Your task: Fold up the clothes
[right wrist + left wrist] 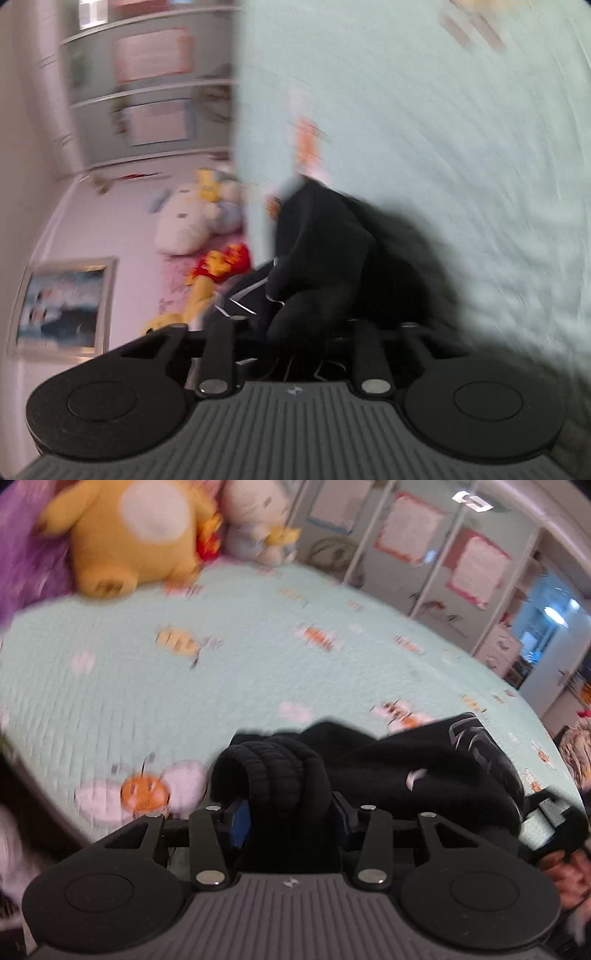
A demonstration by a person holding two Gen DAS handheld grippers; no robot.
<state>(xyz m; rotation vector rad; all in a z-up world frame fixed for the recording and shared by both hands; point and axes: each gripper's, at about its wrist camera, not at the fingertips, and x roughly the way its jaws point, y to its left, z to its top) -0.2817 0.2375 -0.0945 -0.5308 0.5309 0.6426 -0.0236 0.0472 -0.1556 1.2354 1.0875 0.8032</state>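
Observation:
A black garment [424, 768] with pale printed marks lies bunched on the mint bedspread [221, 657] near its front edge. My left gripper [288, 812] is shut on the garment's thick ribbed hem [273, 771], which bulges up between the blue pads [240, 823]. In the right wrist view, which is rolled sideways and blurred, the same black garment [325, 240] rises out of my right gripper [295, 339]. Cloth fills the gap between the right jaws and hides the fingertips. The bedspread [443, 147] takes up the right half of that view.
A yellow plush toy [125, 535] and a white plush toy [255, 517] sit at the far end of the bed. Wardrobe doors [424, 546] stand beyond the bed's right side. A framed picture [62, 302] hangs on the wall.

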